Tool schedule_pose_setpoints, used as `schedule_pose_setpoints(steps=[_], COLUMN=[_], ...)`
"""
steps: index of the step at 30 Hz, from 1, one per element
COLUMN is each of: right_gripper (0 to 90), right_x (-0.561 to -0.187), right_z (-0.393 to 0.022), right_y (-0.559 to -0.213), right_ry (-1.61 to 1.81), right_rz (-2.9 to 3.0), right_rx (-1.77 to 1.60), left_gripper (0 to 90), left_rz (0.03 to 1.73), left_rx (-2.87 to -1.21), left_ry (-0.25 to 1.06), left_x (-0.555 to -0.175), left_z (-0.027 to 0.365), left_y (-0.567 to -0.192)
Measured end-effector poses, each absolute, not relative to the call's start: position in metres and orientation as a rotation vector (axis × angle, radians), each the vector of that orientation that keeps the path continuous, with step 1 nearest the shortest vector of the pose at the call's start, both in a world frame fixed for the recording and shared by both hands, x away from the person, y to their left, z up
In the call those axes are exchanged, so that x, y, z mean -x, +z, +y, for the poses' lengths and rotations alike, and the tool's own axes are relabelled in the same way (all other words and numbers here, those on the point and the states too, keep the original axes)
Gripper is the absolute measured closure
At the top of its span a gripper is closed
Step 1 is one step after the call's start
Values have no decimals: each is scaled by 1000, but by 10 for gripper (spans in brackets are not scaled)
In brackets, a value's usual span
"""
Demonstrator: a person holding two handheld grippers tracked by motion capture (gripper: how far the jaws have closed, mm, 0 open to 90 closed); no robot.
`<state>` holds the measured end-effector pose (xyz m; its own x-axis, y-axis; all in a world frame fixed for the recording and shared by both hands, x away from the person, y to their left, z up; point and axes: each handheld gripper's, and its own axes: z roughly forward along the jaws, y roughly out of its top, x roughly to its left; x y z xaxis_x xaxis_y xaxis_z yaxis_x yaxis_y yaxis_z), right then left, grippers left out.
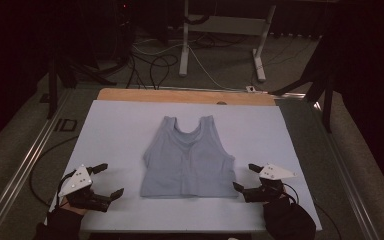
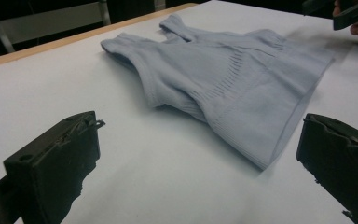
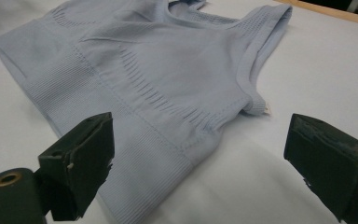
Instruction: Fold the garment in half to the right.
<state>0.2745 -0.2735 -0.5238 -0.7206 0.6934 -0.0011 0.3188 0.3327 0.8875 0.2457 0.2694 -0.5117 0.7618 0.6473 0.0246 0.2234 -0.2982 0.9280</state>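
Here the left gripper (image 1: 105, 179) rests near the table's front left corner, jaws spread wide with only bare white sheet (image 1: 120, 135) between them. The right gripper (image 1: 246, 176) sits at the front right, jaws likewise apart, just beside the hem corner of the pale blue tank top (image 1: 187, 160), not pressing it. The top lies flat mid-sheet, straps pointing away from the person. No lettering or label is readable on the cloth. Beyond the wooden table edge (image 1: 180, 95), cables (image 1: 155, 65) and a white stand frame (image 1: 220, 30) fade into darkness, hard to make out.
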Motion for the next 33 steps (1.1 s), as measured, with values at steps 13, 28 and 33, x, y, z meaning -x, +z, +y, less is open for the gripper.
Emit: schedule_pose_setpoints(steps=[13, 28, 33], right_gripper=[85, 85, 85], right_x=[-275, -271, -271], right_z=[-271, -261, -259], right_y=[-524, -511, -500], right_ry=[1340, 1413, 1410], right_rz=[2255, 2228, 2209], right_rx=[-882, -874, -868], left_gripper=[2, 2, 2], left_rz=[665, 632, 604], left_rx=[-1878, -1883, -1897], left_ry=[475, 443, 430], left_x=[-246, -244, -244], left_z=[268, 258, 251], left_y=[-511, -499, -492])
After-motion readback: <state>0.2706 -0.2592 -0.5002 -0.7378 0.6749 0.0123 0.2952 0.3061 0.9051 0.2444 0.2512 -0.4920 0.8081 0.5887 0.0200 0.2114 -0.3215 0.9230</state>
